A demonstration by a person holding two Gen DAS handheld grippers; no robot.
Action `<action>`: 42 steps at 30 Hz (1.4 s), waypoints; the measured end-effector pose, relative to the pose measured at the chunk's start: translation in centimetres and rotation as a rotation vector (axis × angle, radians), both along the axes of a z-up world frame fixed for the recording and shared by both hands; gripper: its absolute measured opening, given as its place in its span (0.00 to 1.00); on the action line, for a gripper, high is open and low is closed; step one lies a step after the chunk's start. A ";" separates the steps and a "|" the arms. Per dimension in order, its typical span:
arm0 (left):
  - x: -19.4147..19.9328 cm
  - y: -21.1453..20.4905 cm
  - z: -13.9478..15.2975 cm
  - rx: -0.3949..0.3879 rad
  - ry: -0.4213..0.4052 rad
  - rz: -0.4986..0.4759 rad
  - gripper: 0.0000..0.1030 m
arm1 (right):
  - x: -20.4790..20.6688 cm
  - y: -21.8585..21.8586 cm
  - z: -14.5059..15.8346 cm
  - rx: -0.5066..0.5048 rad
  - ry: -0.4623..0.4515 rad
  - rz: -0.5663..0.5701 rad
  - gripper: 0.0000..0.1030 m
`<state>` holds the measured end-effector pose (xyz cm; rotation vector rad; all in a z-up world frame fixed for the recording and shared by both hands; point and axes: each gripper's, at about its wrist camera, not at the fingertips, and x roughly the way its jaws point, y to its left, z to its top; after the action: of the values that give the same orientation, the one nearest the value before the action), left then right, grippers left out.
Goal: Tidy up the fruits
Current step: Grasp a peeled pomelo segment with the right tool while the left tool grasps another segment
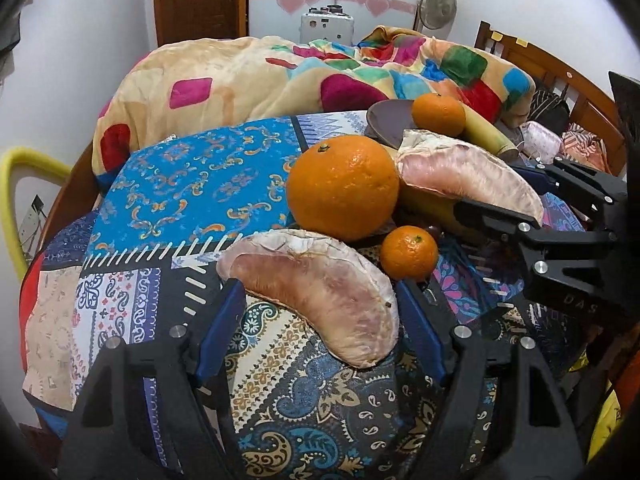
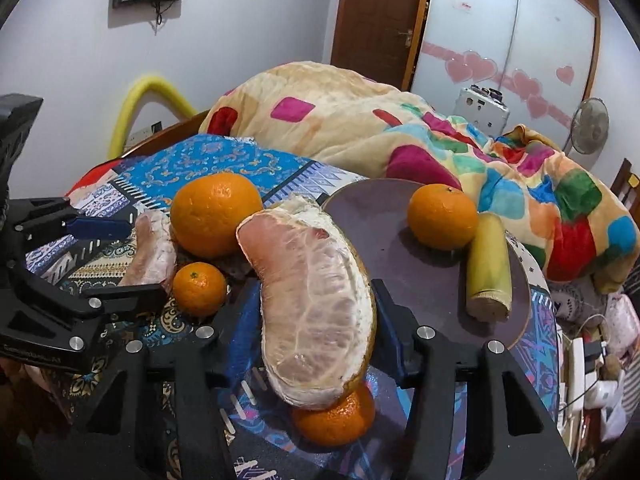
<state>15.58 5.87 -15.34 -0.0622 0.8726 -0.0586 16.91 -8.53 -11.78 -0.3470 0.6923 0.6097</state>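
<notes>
While each tool [image 1: 320,308] [image 2: 316,312] grips a pomelo segment [image 1: 320,292] [image 2: 316,296], fruit crowds the patterned bedspread [image 1: 192,176] beside a rumpled blanket [image 2: 360,128].

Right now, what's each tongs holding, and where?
Each pair straddles a pomelo segment mid-length: left tongs on the near one, right tongs on the other.

Patterned bedspread [image 1: 192,184] under oranges [image 1: 343,186], pomelo segment [image 1: 320,292], purple plate [image 2: 384,248].
</notes>
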 end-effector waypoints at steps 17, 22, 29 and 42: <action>-2.5 3.9 0.3 0.000 0.056 0.071 0.74 | -1.0 -4.2 2.0 0.120 -0.015 -0.057 0.46; -1.0 2.6 0.5 0.016 0.064 0.042 0.63 | -1.1 -5.6 2.3 0.134 -0.018 -0.078 0.46; 1.7 2.2 -0.2 0.021 0.099 0.042 0.56 | -1.3 -7.2 2.4 0.136 -0.029 -0.100 0.46; 1.3 1.9 0.3 0.033 0.080 0.072 0.39 | -1.8 -9.1 2.4 0.166 -0.027 -0.123 0.46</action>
<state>16.92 7.80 -15.07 -0.0657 0.9503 0.0262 15.08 -17.65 -9.37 -0.1566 0.6277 0.5407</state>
